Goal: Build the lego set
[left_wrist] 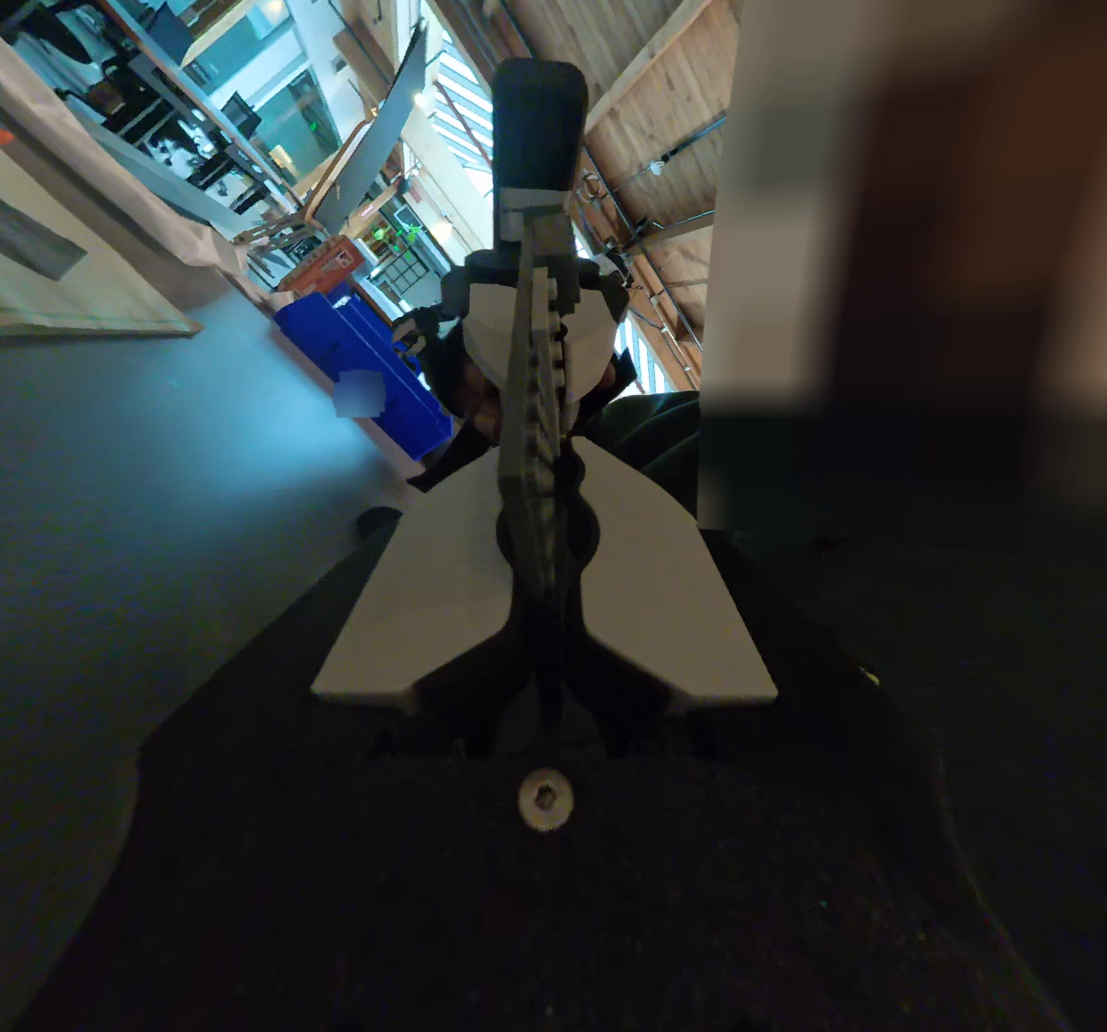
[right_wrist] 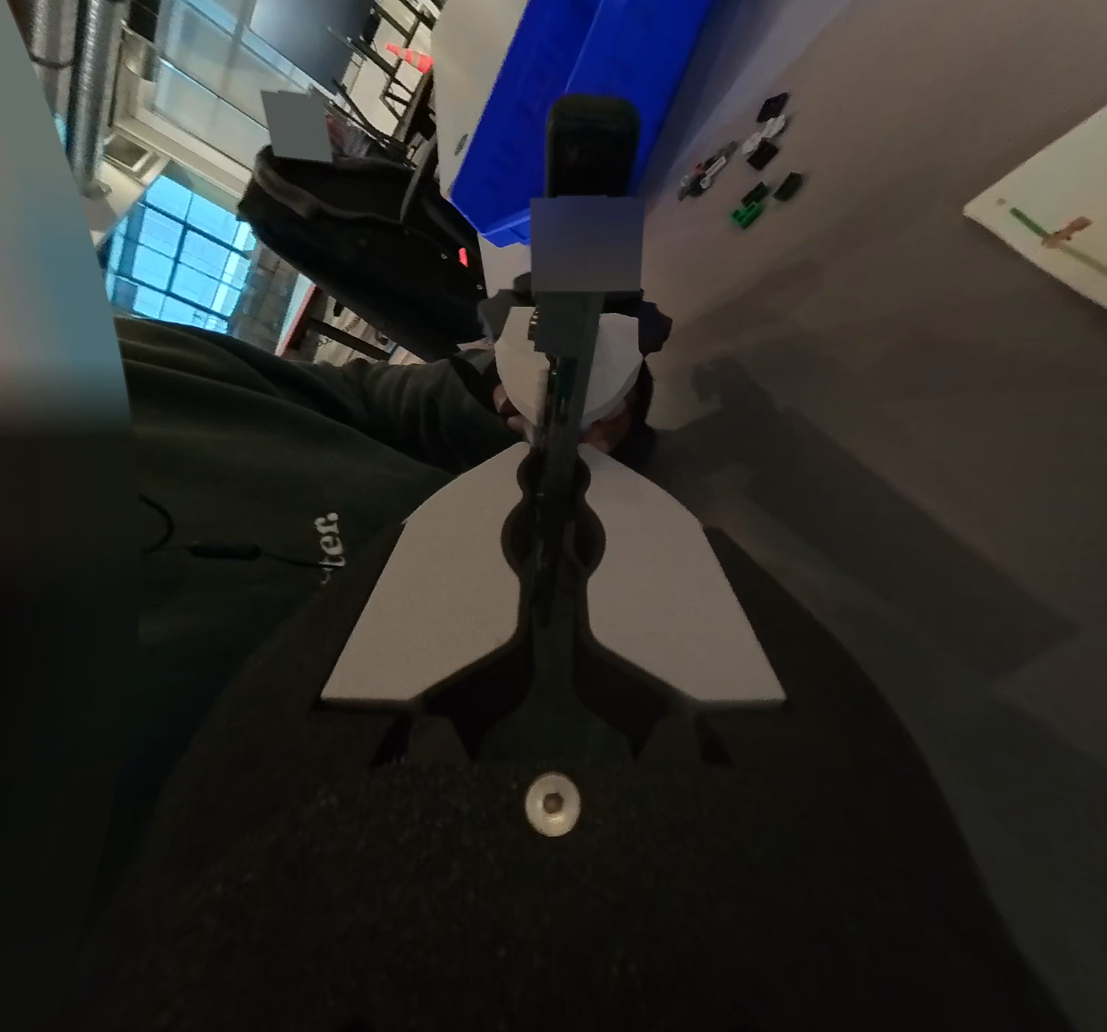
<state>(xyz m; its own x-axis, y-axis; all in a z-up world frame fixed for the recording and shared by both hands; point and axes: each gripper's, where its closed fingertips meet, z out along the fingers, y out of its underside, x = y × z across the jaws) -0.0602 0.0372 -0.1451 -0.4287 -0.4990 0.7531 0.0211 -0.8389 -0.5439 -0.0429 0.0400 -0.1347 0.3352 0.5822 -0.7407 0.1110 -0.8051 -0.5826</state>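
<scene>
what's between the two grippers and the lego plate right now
Nothing visible. The left gripper and the right gripper each clamp one end of the grey plate directly, facing each other, lifted off the table.

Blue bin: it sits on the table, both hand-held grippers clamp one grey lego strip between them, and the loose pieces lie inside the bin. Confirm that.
Not quite. The right wrist view shows the loose pieces on the table beside the blue bin, not inside. The rest stands.
</scene>
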